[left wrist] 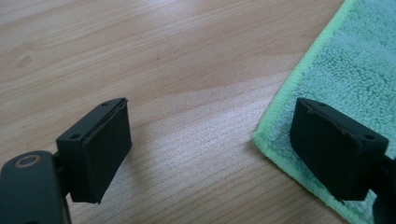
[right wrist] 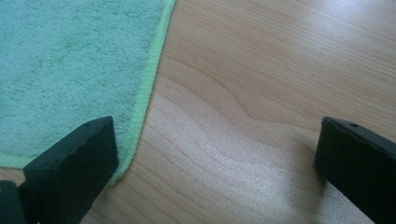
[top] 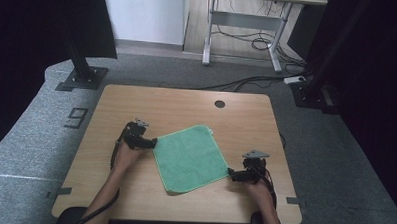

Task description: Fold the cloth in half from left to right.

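Jaws of the left gripper stand spread apart with nothing pinched, poised at the nine o'clock corner of the green cloth; in the left gripper view one black pad hovers over that corner of the cloth while the other hangs over bare wood, a placing that looks meant for nipping the hem. The right gripper is likewise released, set at the cloth's four o'clock corner; in the right gripper view one pad overlaps the stitched edge of the cloth and the other sits well out over the tabletop. With a gripper at each of two opposite corners, my reading is that the person is lining up to lift or fold the cloth diagonally. It lies flat and slightly turned near the middle of the wooden table, closer to the person's edge. Outward from there, a round cable hole sits at twelve o'clock, well clear. Beyond the table stand a black stand base at ten o'clock and a desk frame with loose cables at one o'clock. Nothing blocks either corner.
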### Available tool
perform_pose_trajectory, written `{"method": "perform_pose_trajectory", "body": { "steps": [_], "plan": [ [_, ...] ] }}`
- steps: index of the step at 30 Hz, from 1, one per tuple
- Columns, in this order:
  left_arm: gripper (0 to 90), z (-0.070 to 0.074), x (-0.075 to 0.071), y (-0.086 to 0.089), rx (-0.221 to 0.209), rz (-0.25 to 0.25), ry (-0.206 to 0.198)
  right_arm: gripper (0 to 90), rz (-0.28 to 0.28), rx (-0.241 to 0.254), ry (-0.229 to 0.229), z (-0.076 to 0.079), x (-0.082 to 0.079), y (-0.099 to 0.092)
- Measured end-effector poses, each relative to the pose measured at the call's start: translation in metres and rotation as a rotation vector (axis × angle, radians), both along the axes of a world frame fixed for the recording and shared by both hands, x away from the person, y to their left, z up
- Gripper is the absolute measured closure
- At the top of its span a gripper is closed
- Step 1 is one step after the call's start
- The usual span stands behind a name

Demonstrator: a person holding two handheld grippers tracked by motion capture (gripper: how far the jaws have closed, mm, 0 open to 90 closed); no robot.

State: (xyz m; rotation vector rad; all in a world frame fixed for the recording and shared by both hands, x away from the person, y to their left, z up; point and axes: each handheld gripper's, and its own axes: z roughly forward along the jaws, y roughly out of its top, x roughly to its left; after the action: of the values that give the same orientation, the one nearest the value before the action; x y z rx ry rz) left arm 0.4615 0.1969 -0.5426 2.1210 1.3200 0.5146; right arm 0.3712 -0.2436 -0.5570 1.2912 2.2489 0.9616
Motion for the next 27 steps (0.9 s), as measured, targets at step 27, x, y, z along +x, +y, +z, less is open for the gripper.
{"method": "perform_pose_trajectory", "body": {
  "steps": [27],
  "plan": [
    [1.7,-0.0056,-0.0013,0.0036,-0.032,0.054,-0.001,2.8,0.000,-0.010,0.001,0.0036,-0.0032,0.0050]
  ]
}}
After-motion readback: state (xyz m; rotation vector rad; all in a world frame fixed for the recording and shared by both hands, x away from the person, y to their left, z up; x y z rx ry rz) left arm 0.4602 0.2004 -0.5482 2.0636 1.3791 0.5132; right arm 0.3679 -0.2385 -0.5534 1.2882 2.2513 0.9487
